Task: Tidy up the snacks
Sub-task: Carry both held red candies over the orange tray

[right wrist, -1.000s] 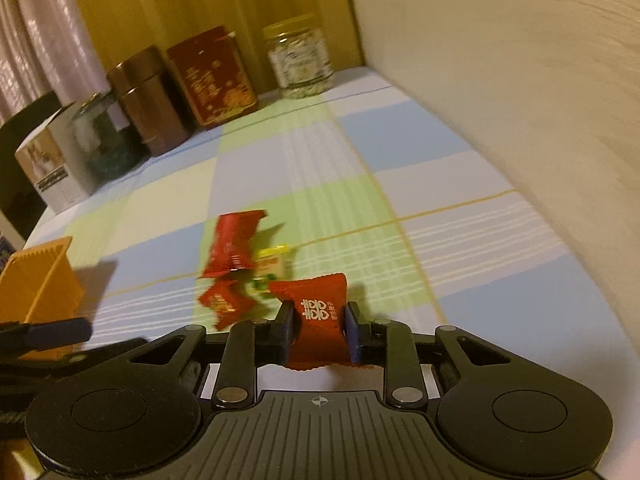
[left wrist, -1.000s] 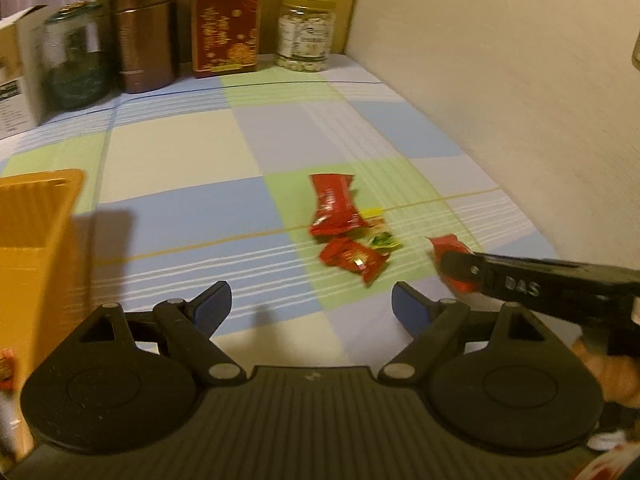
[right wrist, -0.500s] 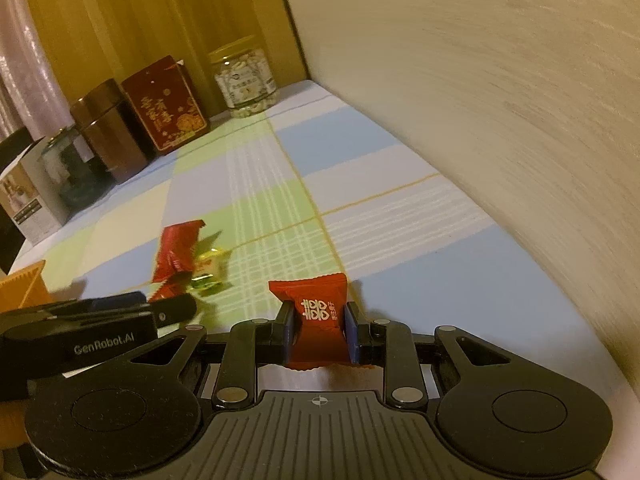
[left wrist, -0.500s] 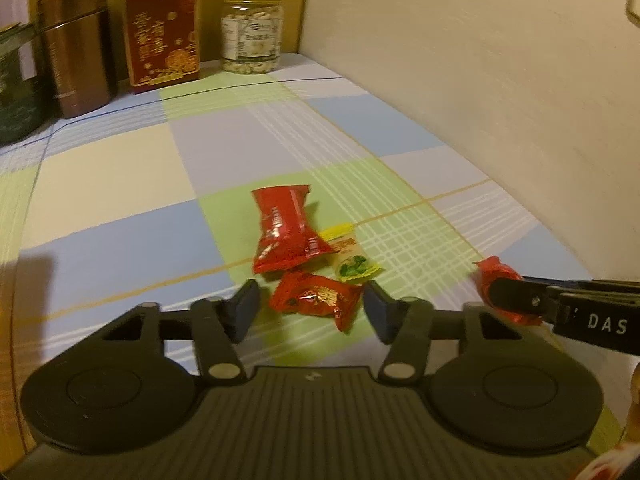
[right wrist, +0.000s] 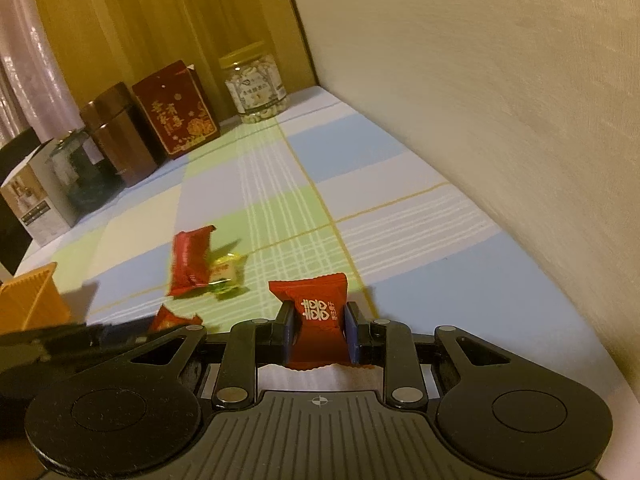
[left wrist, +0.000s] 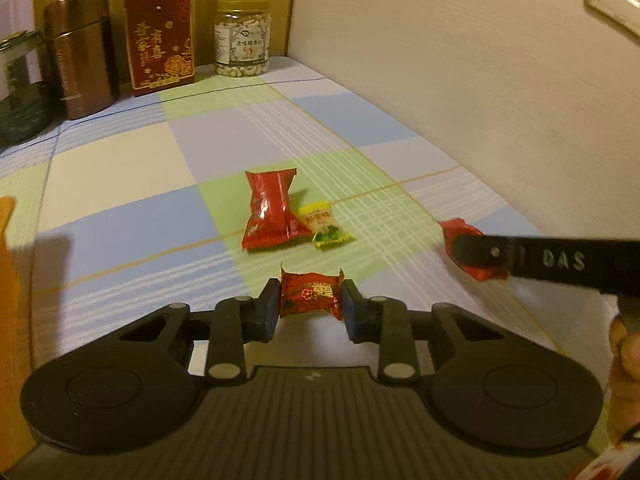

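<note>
My left gripper (left wrist: 310, 304) is shut on a small red flower-print candy (left wrist: 310, 294) low over the checked tablecloth. My right gripper (right wrist: 318, 326) is shut on a red candy packet with white characters (right wrist: 316, 316); it shows from the side at the right of the left wrist view (left wrist: 472, 254). A larger red snack packet (left wrist: 270, 210) and a yellow-green candy (left wrist: 324, 226) lie on the green square just ahead. They also show in the right wrist view, the red packet (right wrist: 190, 260) and the yellow-green candy (right wrist: 226, 272).
An orange basket (right wrist: 28, 304) stands at the left edge. At the back stand a brown canister (left wrist: 80, 52), a red gift box (left wrist: 160, 36), a jar of nuts (left wrist: 242, 38) and a dark glass jar (left wrist: 18, 88). A wall (left wrist: 480, 80) runs along the right side.
My left gripper moved right from the basket to the candies and shut on the flower-print candy. The right gripper still holds its packet and has shifted slightly.
</note>
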